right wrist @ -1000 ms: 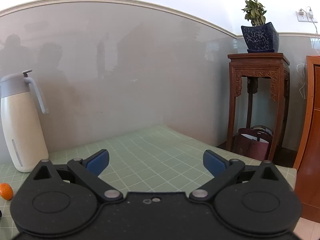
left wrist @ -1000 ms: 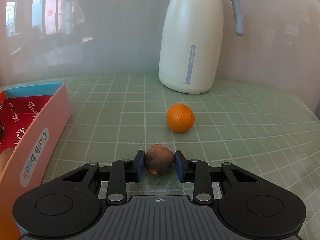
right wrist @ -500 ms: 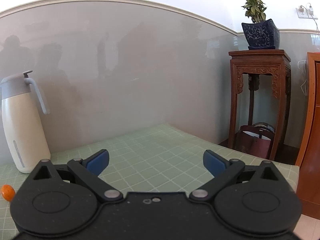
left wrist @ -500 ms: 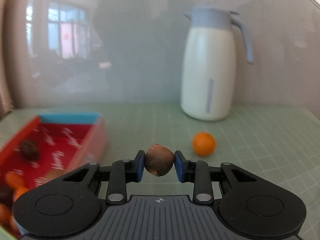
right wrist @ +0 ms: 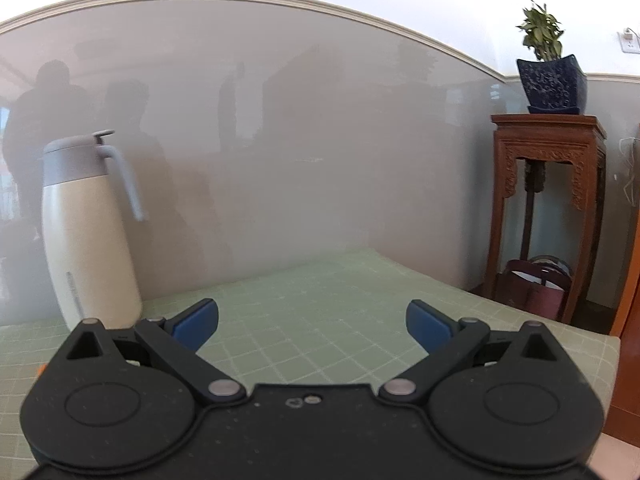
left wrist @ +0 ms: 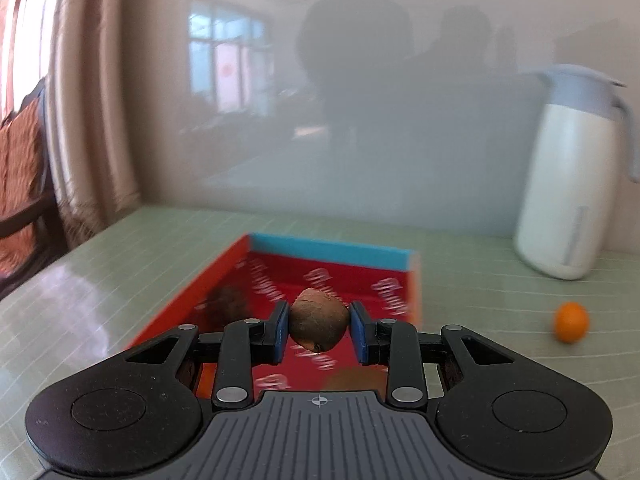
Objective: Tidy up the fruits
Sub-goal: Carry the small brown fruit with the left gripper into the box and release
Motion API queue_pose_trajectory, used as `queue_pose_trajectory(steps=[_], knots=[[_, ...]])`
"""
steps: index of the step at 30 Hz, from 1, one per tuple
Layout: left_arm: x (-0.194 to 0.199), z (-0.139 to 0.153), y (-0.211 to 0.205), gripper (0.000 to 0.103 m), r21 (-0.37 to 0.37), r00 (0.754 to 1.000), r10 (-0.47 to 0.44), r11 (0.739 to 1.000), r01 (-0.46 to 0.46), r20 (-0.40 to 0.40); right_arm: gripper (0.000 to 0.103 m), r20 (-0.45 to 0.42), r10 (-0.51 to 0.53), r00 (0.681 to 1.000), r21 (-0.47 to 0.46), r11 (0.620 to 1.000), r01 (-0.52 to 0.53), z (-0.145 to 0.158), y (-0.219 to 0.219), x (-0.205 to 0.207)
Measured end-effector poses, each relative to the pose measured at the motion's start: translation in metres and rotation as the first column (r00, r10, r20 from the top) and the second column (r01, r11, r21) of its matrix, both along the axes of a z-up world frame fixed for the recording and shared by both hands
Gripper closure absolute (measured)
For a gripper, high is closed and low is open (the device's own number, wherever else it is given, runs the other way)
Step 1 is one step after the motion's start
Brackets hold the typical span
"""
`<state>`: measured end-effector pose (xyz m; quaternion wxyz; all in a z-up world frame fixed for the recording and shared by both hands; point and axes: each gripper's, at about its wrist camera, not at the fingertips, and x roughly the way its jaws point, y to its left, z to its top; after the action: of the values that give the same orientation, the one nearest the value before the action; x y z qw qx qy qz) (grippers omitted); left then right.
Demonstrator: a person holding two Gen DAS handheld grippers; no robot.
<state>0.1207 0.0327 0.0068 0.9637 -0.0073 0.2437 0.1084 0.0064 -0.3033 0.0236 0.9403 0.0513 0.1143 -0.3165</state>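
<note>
Green checked cloth [left wrist: 460,280] covers the table under my grippers. My left gripper [left wrist: 319,330] pinches a brown fruit [left wrist: 319,325] between its blue pads, above the near part of the red box [left wrist: 414,288], which holds more blurred fruit. An orange [left wrist: 571,321] lies to the right, near the white jug [left wrist: 568,196]. My right gripper [right wrist: 312,320] is spread wide, holding nothing, over the cloth.

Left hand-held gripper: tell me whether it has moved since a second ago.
Yes. The left hand-held gripper, shut on the brown fruit, has swung left: the white jug slid to the right edge, and the red box now lies ahead.
</note>
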Motion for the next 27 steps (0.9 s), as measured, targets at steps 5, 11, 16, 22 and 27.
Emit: queue_pose_trajectory(steps=[5, 11, 16, 22, 27], knots=[[0.013, -0.015, 0.029, 0.071, -0.026, 0.996, 0.062, 0.998, -0.064, -0.065, 0.002, -0.012, 0.025, 1.0, -0.009, 1.0, -0.025, 0.001, 0.017, 0.009], [0.02, -0.023, 0.046, 0.071, -0.055, 0.99, 0.08, 0.995, -0.087, -0.117, 0.002, -0.019, 0.057, 0.998, -0.016, 0.998, -0.057, 0.001, 0.033, 0.016], [0.018, -0.022, 0.05, 0.068, -0.051, 0.989, 0.083, 0.995, -0.09, -0.123, 0.002, -0.018, 0.075, 0.997, -0.007, 0.997, -0.075, 0.003, 0.039, 0.02], [0.002, -0.01, 0.056, 0.036, -0.037, 0.993, 0.104, 0.994, -0.106, -0.055, 0.002, -0.028, 0.093, 0.995, -0.015, 0.995, -0.094, 0.002, 0.048, 0.025], [-0.015, 0.003, 0.063, 0.027, -0.028, 0.993, 0.12, 0.992, -0.121, -0.012, 0.002, -0.032, 0.108, 0.994, -0.011, 0.994, -0.109, 0.001, 0.056, 0.029]])
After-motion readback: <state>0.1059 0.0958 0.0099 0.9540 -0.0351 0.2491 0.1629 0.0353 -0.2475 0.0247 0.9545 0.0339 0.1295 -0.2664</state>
